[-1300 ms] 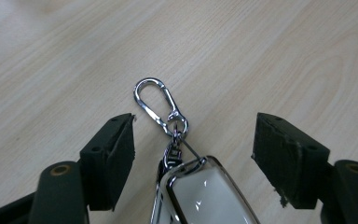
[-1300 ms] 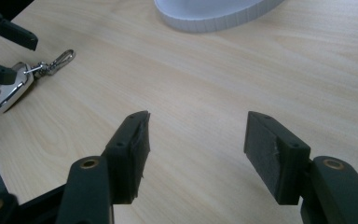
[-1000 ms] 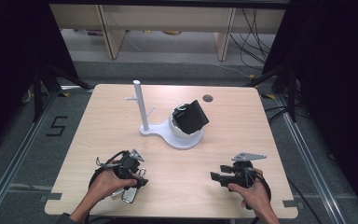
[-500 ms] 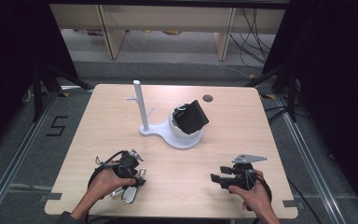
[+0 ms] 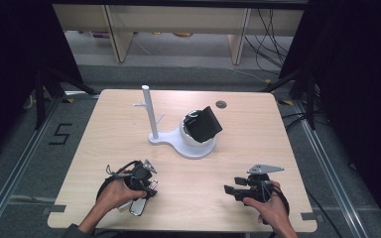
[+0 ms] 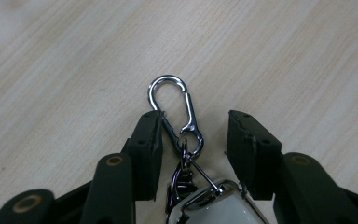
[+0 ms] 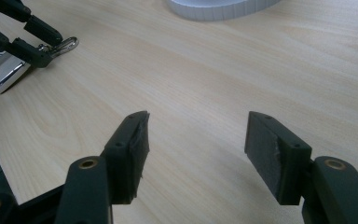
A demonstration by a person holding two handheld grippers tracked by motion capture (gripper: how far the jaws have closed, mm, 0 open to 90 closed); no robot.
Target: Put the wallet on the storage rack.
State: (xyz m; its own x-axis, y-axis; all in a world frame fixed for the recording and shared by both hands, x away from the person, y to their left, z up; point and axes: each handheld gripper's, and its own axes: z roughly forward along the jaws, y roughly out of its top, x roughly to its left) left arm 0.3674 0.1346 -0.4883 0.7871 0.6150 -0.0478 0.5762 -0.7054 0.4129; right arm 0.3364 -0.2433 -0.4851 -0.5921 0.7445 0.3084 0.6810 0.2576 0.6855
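While its jaws have just been closing, the left tool (image 6: 193, 135) straddles a silver carabiner (image 6: 175, 114) lying on the desk (image 6: 284, 56), one pad touching it; the right tool (image 7: 196, 149) gapes empty, well apart.

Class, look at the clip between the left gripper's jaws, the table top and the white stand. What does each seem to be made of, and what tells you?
Clip: probably polished metal, silvery with bright mirror-like glints.
Table top: pale wood or wood-look laminate; a fine straight grain shows, with a matt sheen.
White stand: likely plastic, smooth and evenly matt white, though painted metal cannot be ruled out.
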